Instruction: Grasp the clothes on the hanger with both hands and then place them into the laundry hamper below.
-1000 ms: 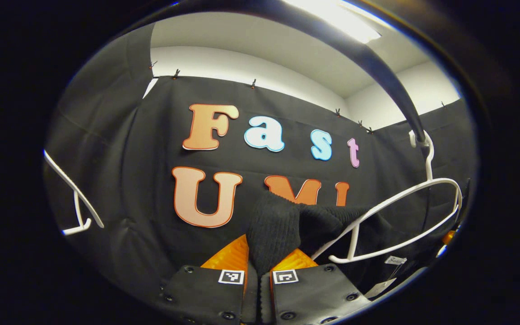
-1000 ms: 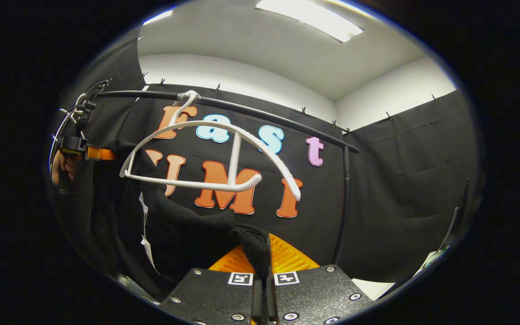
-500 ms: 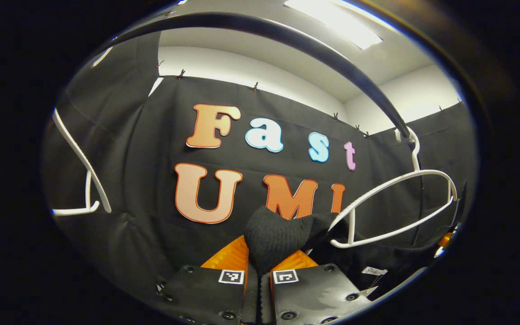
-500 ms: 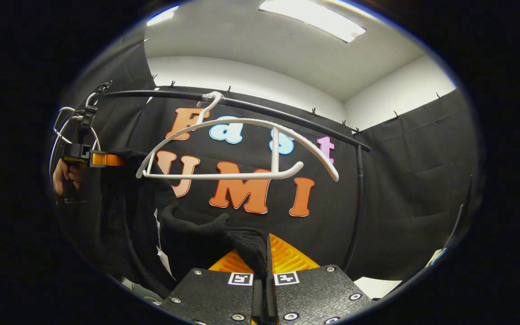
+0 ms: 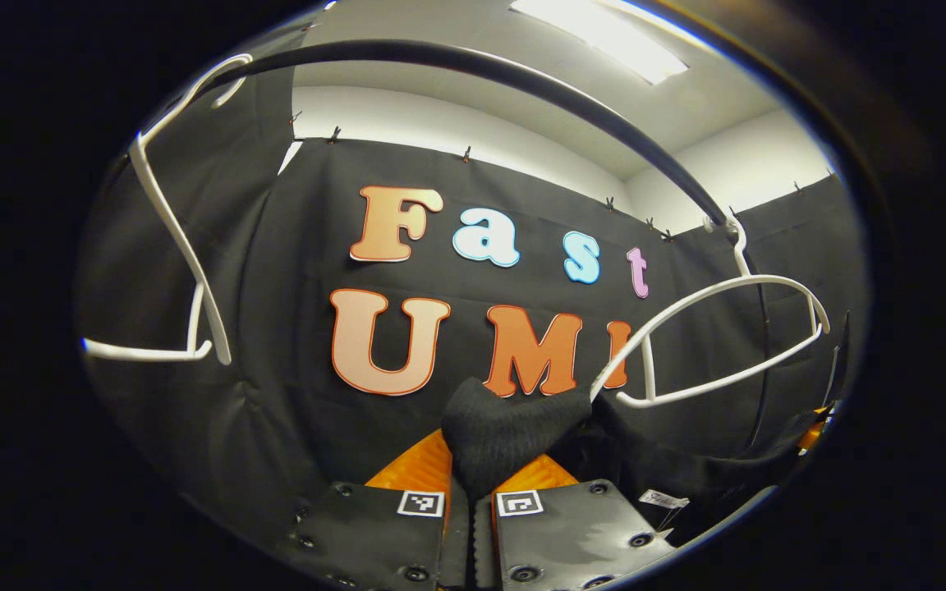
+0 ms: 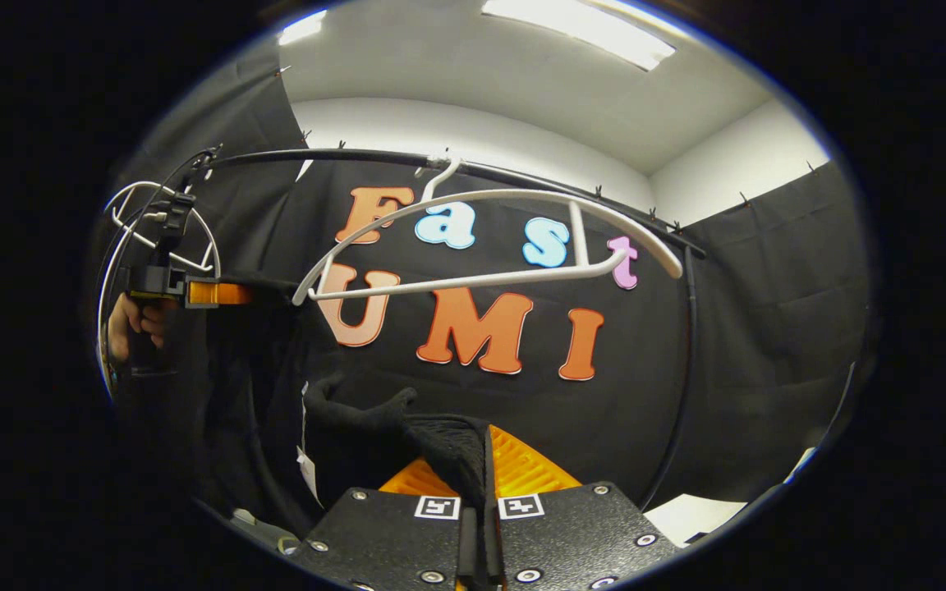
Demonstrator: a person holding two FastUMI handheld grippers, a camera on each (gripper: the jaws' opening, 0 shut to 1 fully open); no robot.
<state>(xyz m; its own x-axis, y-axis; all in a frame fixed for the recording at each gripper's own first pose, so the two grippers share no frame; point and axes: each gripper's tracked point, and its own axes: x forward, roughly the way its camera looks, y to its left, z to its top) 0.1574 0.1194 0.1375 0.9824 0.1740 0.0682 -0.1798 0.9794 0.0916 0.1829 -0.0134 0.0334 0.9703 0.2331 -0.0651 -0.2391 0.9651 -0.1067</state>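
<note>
A black knit garment (image 5: 514, 427) hangs slack between both grippers, below a bare white hanger (image 5: 719, 345). My left gripper (image 5: 473, 469) is shut on one bunched end of the cloth, close to the hanger's near tip. In the right gripper view the same garment (image 6: 374, 427) droops under the white hanger (image 6: 489, 246), and my right gripper (image 6: 477, 474) is shut on its other end. The left gripper (image 6: 218, 293) also appears farther off at the left, held by a hand (image 6: 132, 320), level with the hanger's left tip.
The hanger hooks over a black rail (image 5: 522, 74) that curves across the top; the rail (image 6: 342, 154) bends down into a post at the right. Another white hanger (image 5: 177, 246) hangs at the left. A paper tag (image 6: 305, 468) dangles from the garment.
Both grippers have moved down with the garment, so rail and hanger sit higher in both views. The cloth has slid off the hanger's arm, and the hanger has swung level.
</note>
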